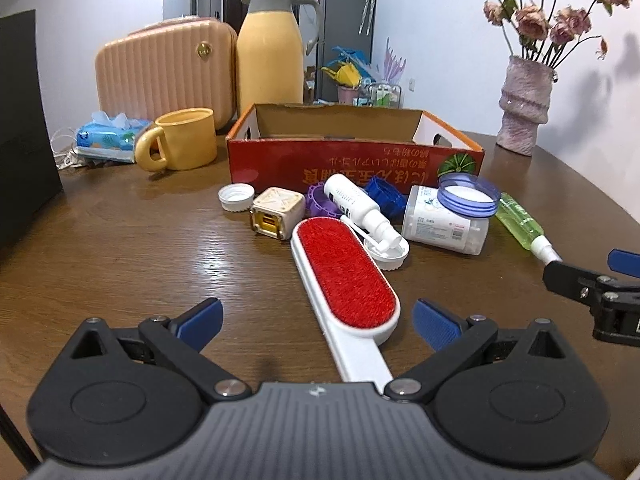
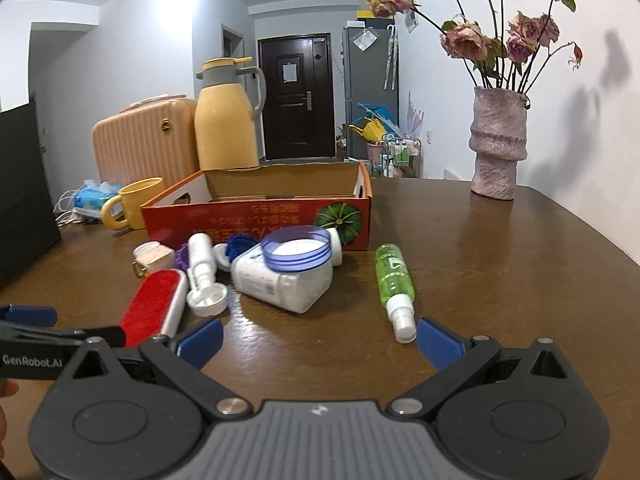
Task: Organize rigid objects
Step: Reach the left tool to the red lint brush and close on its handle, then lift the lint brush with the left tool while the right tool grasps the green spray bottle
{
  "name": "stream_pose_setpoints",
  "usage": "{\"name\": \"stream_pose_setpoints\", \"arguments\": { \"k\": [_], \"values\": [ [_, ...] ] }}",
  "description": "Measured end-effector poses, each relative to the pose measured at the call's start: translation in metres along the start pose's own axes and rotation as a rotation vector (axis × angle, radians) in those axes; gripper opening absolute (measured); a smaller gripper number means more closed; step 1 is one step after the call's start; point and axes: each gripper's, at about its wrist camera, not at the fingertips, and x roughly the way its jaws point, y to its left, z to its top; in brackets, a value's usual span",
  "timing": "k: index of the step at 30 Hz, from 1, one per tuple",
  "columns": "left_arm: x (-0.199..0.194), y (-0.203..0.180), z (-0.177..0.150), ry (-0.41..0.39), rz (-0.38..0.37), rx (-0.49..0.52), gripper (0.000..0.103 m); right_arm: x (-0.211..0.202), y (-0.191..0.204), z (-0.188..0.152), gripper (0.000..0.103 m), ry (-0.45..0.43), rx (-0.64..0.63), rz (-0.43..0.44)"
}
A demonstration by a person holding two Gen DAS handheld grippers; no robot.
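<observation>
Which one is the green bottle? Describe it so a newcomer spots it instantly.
Find the red cardboard box on the wooden table. In front of its right corner, apart from the cluttered pile, lies the green spray bottle on its side. It is the only clear green item, with a white nozzle pointing toward the camera.

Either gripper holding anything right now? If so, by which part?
Nothing held. Left gripper is open, its fingers either side of the lint brush near the handle, not touching it. Right gripper is open over bare table, green spray bottle just ahead.
</observation>
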Motion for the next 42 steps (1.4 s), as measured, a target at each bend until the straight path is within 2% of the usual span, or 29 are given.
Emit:
{"name": "stream_pose_setpoints", "arguments": {
  "k": [12, 18, 20, 23, 25, 28, 32, 35, 42],
  "values": [
    [0.051, -0.023, 0.012, 0.072, 0.043, -0.009, 0.103, 0.040, -0.018, 0.003, 0.103, -0.027, 0.031, 0.027],
    [0.068, -0.028, 0.014, 0.119, 0.062, -0.017, 0.103, 0.044, -0.021, 0.002, 0.103, -0.018, 0.053, 0.033],
    [0.072, -0.028, 0.014, 0.134, 0.067, -0.028, 0.100, 0.046, -0.020, 0.001, 0.103, -0.016, 0.052, 0.026],
    [0.075, -0.029, 0.015, 0.137, 0.098, -0.036, 0.088, 0.047, -0.019, 0.000, 0.103, -0.017, 0.046, 0.025],
    [0.073, -0.030, 0.016, 0.128, 0.099, -0.036, 0.069, 0.046, -0.018, -0.001, 0.103, -0.025, 0.043, 0.021],
    [0.069, -0.028, 0.015, 0.112, 0.096, -0.041, 0.060, 0.045, -0.018, -0.002, 0.103, -0.036, 0.046, 0.011],
    [0.063, -0.022, 0.013, 0.109, 0.082, -0.055, 0.057, 0.043, -0.020, -0.003, 0.103, -0.048, 0.058, 0.002],
    [0.055, -0.015, 0.011, 0.104, 0.041, -0.073, 0.057, 0.040, -0.023, -0.003, 0.103, -0.070, 0.075, 0.010],
    [0.036, -0.004, 0.010, 0.067, 0.026, -0.065, 0.057, 0.040, -0.031, -0.003, 0.103, -0.065, 0.120, -0.030]
  ]
}}
